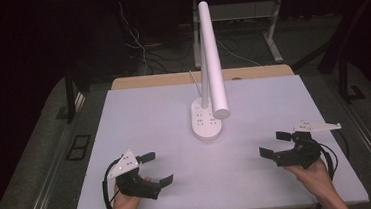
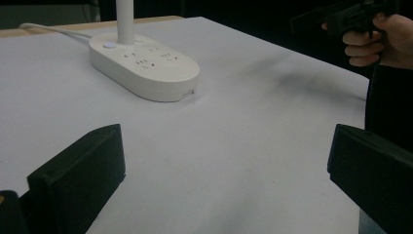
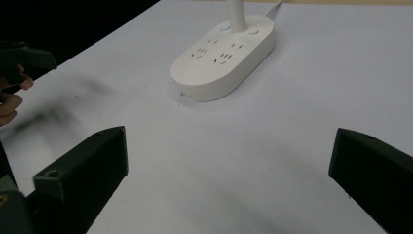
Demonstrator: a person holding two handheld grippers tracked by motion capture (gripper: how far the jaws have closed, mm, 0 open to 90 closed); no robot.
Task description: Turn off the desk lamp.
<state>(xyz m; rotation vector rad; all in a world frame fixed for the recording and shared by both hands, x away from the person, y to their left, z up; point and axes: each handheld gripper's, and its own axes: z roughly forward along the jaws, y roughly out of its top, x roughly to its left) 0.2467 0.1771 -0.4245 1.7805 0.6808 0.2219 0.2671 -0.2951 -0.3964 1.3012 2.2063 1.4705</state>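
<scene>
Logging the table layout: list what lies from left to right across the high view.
left gripper → lamp base with sockets → right gripper, all over the white table; both grippers open.

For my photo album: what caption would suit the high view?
Two hands hold open grippers, left and right, either side of a white lamp on a table.

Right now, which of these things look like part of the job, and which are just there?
Likely in the job:
- desk lamp with socket base
- left gripper, open
- right gripper, open

Just there:
- floor cables
- table legs behind
</scene>
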